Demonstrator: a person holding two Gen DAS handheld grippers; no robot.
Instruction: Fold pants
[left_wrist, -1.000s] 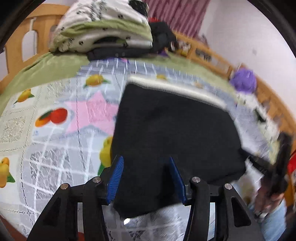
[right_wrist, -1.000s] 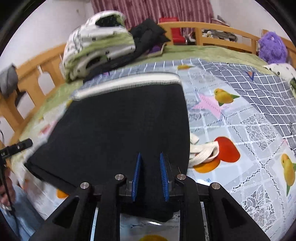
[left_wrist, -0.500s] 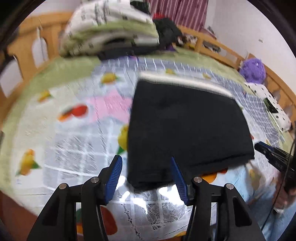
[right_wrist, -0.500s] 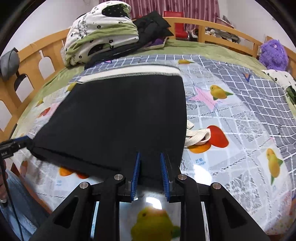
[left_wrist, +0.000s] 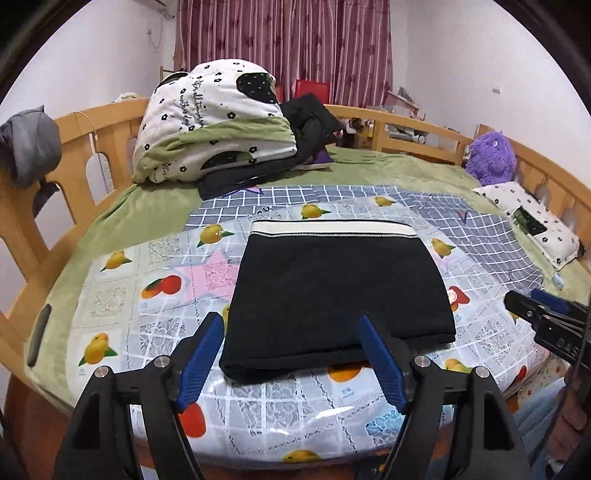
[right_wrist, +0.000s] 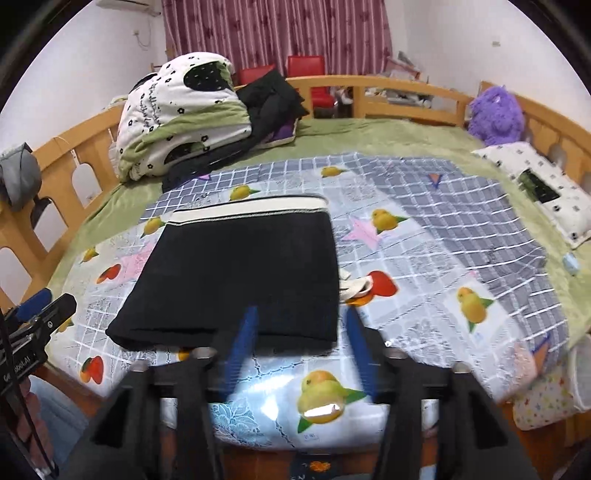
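The black pants (left_wrist: 340, 291) lie folded into a flat rectangle on the fruit-print cover (left_wrist: 122, 295), their white waistband (left_wrist: 332, 228) at the far edge. My left gripper (left_wrist: 290, 325) hangs above the near edge of the pants, its jaws opening with nothing pressed between the blue pads. In the right wrist view the same folded pants (right_wrist: 240, 273) lie flat. My right gripper (right_wrist: 301, 314) is lifted off their near right corner, jaws opening and blurred, holding nothing. A white drawstring (right_wrist: 354, 286) sticks out at the right side of the pants.
A rolled quilt (left_wrist: 210, 122) and dark clothes (left_wrist: 310, 122) are piled at the bed's far left. A purple plush toy (left_wrist: 491, 157) and a spotted pillow (left_wrist: 532, 221) lie at the right. A wooden rail (left_wrist: 406, 129) rings the bed. The right gripper's tip (left_wrist: 535, 314) shows at the edge.
Both grippers let go of the pants' near edge, opened wider, and pulled up and back. The pants now lie flat and farther off in both views.
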